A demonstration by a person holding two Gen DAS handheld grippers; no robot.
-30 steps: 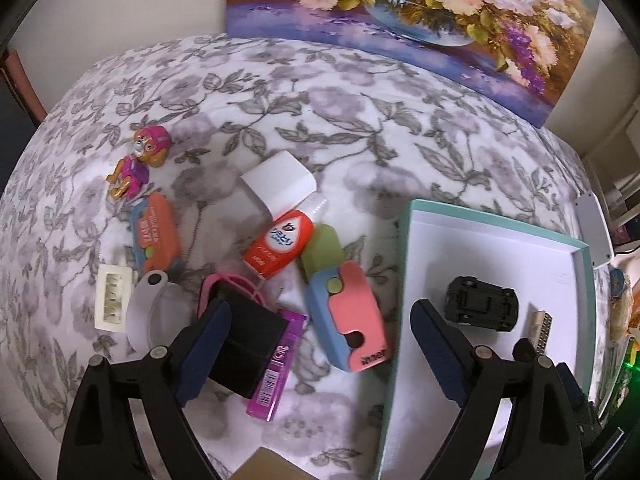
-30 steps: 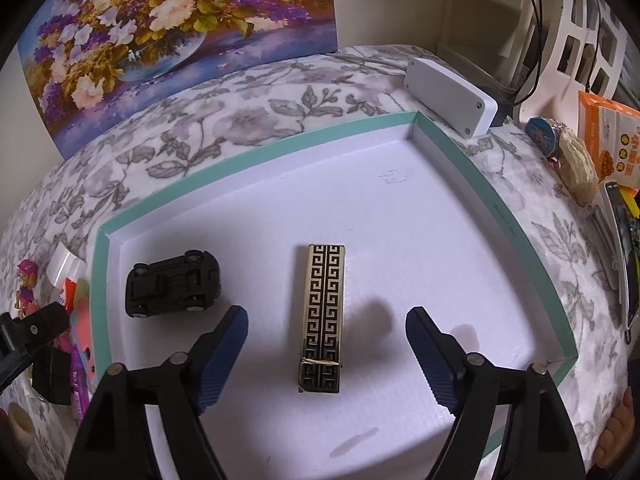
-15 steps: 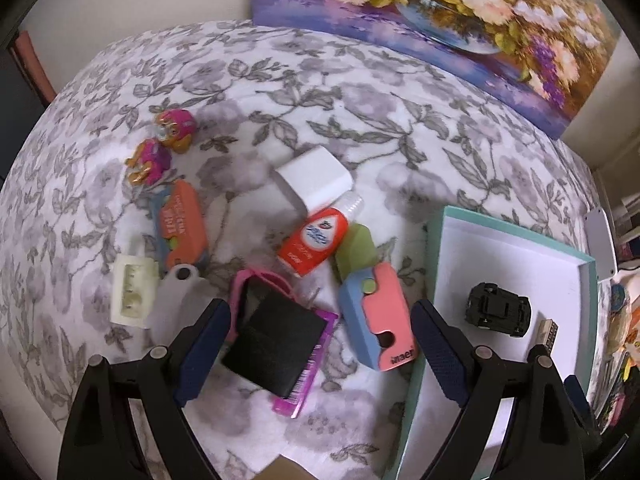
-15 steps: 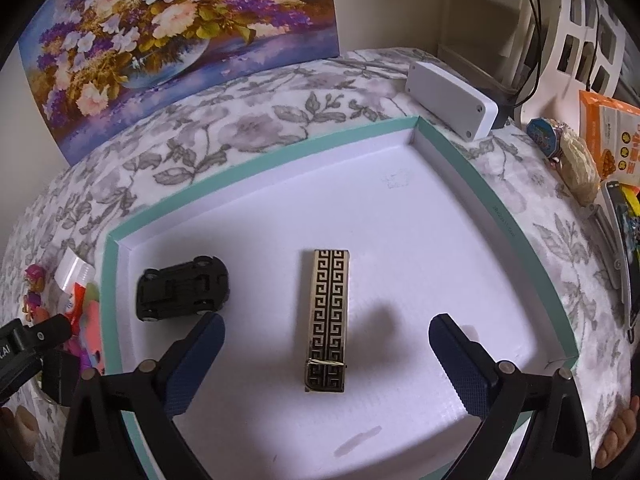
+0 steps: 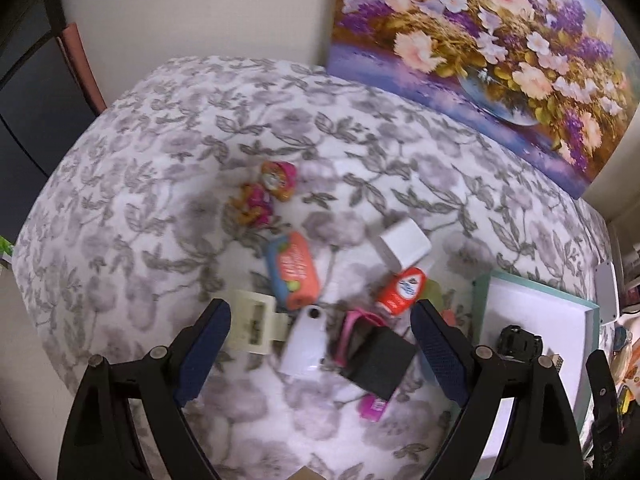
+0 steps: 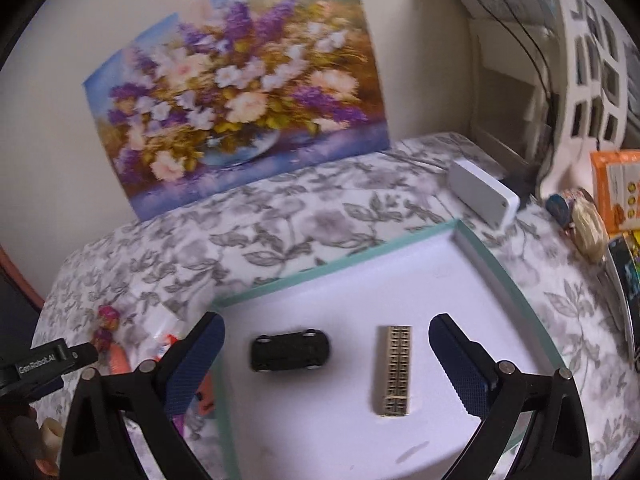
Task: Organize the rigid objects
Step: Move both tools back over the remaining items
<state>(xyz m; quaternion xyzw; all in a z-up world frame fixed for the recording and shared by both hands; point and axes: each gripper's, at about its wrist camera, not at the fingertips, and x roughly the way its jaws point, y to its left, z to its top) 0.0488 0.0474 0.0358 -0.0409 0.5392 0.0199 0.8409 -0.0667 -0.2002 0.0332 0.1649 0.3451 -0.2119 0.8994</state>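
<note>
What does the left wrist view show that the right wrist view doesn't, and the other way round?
Only the left wrist view shows the loose pile clearly: the black box, white cube, cream calculator and the open left gripper.

Only the right wrist view shows the whole patterned gold bar, the white power bank, the orange packet and the open right gripper, with nothing between its jaws.

Both show the teal-rimmed tray, the black toy car, the flower painting and the floral cloth.
</note>
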